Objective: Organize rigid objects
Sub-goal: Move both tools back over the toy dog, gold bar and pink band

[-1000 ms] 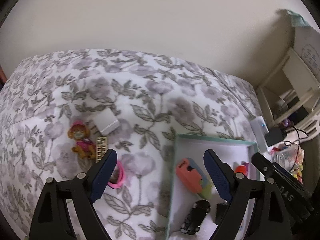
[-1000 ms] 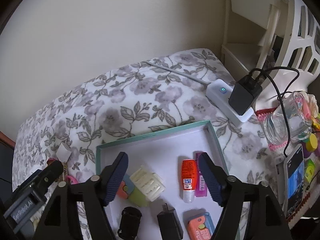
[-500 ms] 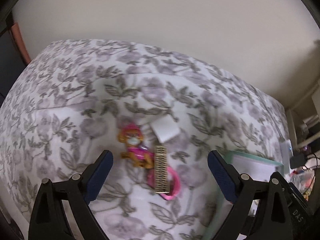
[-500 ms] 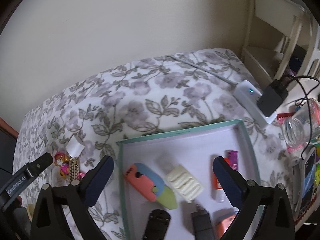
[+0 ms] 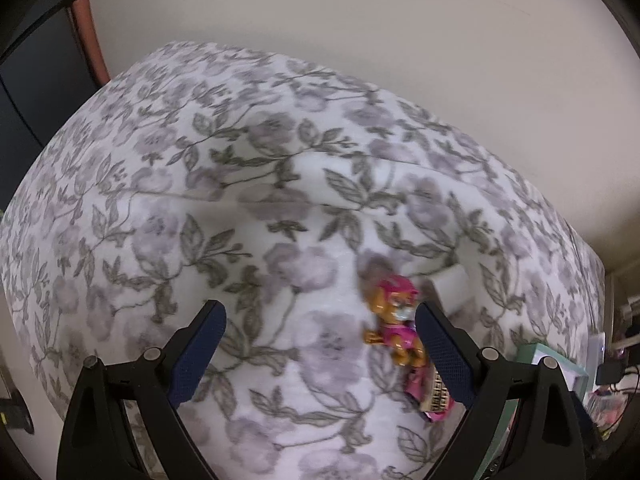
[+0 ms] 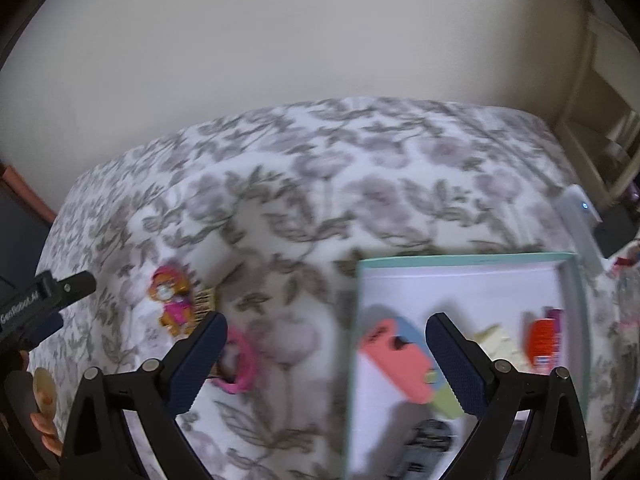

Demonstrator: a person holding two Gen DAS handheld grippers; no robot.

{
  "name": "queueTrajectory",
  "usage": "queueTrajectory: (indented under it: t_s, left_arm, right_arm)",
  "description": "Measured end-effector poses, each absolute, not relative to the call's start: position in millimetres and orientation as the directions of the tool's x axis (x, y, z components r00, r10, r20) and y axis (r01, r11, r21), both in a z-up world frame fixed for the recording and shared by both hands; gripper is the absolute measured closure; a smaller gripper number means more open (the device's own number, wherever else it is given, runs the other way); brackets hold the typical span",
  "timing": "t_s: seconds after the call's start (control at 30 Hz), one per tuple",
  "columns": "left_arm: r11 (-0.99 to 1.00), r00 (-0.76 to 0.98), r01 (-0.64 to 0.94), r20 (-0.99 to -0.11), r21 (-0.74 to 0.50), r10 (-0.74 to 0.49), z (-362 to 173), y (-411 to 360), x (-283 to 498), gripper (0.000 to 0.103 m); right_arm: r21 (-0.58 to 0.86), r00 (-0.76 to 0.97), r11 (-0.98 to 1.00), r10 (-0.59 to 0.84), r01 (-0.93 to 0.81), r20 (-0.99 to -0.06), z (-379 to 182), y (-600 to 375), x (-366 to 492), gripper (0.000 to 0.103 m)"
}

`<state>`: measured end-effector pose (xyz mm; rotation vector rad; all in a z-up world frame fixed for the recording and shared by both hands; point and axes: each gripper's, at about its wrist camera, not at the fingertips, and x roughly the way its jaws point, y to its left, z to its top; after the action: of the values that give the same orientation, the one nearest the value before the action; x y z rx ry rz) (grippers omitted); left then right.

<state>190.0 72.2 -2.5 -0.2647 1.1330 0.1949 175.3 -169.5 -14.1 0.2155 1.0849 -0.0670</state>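
While both grippers stand wide and hold nothing, we see these risks on the flower-patterned bed cover (image 5: pixel 248 184):

Left gripper (image 5: pixel 320 344): its jaws have just been opening and stand apart over bare cover; the dog figure (image 5: pixel 394 328) lies just inside its right-hand finger, off centre, so we judge that closing from here could nudge the toy aside and not clamp it.

Right gripper (image 6: pixel 326 356): its jaws have just been opening too, with nothing pressed between them; it straddles the near left edge of the teal tray (image 6: pixel 576 300), so a descent here could strike the tray wall and shift everything inside.

Loose things: the dog figure, the small beige comb-like piece (image 6: pixel 206 302), the pink ring (image 6: pixel 240 364) and a white block (image 5: pixel 450 286) sit close together left of the tray; we risk catching two at once or dragging the ring.

Sorted things: the coral and blue case (image 6: pixel 398 358) and the orange tube (image 6: pixel 542 342) lie in the tray.

Surface: the cover is soft, so we expect small pieces to tip or sink under a finger.

Crowding: both grippers work near the same cluster and could collide.
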Motion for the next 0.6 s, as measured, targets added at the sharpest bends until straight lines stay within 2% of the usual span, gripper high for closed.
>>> queueTrajectory:
  t_s: [0.27,0.37,0.6]
  left_arm:
    - [0.949,0.379,-0.289,-0.925,-0.13,-0.011,-14,89,195,0.007]
    - [0.95,0.363,-0.278,-0.931,-0.141,-0.032,-21,89,198,0.007]
    - [0.957,0.351,-0.242,-0.934,-0.158,-0.065,-34,77,206,0.007]
  right_arm:
    - [0.178,0.445,0.98,0.122,0.086,-0.887,-41,-125,187,0.003]
    - [0.177,0.441,0.982,0.129,0.068,-0.888,-49,-116,190,0.012]
    - [0.187,0.45,0.981,0.146,0.048,-0.881,-60,-107,194,0.014]
